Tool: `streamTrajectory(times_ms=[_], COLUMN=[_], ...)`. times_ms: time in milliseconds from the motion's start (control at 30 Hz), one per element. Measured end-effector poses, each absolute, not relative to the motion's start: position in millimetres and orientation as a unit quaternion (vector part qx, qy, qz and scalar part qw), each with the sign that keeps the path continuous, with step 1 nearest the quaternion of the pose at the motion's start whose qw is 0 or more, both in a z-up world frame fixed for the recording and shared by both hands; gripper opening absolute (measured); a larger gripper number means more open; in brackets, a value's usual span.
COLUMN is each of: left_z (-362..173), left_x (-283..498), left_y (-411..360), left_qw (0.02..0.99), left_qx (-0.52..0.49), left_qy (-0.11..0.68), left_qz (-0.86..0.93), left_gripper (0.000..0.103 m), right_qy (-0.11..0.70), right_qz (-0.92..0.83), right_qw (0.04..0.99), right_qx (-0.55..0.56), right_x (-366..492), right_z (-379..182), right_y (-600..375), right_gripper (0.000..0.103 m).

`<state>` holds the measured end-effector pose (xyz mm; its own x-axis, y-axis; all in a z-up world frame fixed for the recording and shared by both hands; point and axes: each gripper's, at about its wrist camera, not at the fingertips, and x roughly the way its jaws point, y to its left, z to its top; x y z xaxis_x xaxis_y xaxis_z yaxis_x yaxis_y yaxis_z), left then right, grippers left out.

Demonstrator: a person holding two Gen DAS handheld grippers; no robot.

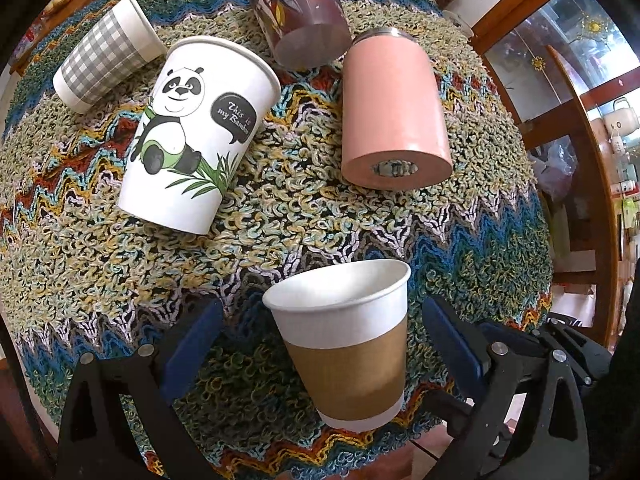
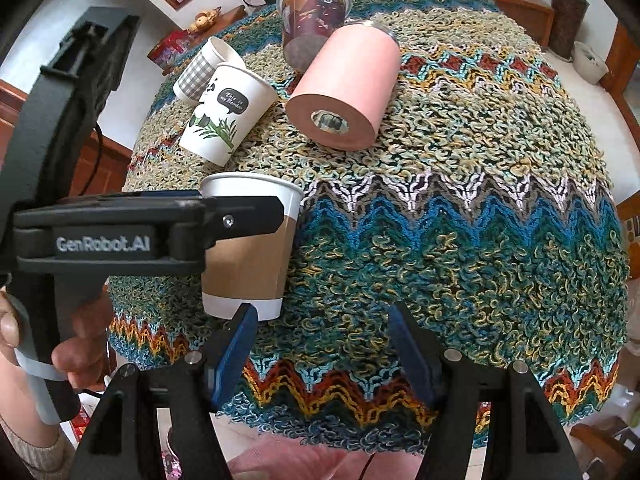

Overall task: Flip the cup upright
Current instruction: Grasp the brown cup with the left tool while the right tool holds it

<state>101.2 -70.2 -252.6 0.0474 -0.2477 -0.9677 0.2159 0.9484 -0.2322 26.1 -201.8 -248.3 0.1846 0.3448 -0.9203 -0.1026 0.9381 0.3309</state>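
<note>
A white paper cup with a brown sleeve [image 1: 348, 344] stands upright, mouth up, on the knitted mat near its front edge. My left gripper [image 1: 320, 332] is open, its blue pads on either side of the cup with gaps on both sides. In the right wrist view the same cup [image 2: 248, 256] stands at the left, partly hidden behind the left gripper's black body [image 2: 120, 236]. My right gripper [image 2: 320, 328] is open and empty, low over the mat's front edge, just right of the cup's base.
Upright cups stand behind: a panda cup [image 1: 192, 136], a grey checked cup [image 1: 104, 60], a pink tumbler [image 1: 394, 108] and a brown patterned cup [image 1: 300, 12]. The round zigzag mat [image 2: 460, 220] covers the table. A wooden cabinet [image 1: 580, 160] stands at right.
</note>
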Motion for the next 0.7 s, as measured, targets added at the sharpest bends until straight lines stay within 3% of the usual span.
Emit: streamTrajectory(times_ms=[167,567,700], left_z=[-251.5,-261.3,-258.7], left_x=[101.1,101.9,100.8], left_y=[-69.3,-70.7,-70.6], left_qw=[0.725,0.716,0.719], left_qx=[-0.008,-0.006,-0.006], left_qy=[0.670,0.682,0.679], left_qz=[-0.159,-0.149,-0.150], left_gripper=[0.087,0.086,0.078], right_qy=[0.623,0.625,0.626], right_qz=[0.148,0.150,0.150], right_qw=[0.762,0.759,0.758], right_qx=[0.099,0.106,0.108], right_x=[25.1,26.8,26.6], right_z=[-248.3,-249.7,-250.2], right_y=[-204.6,-203.1,-203.9], right_gripper=[0.068,0.068,0.068])
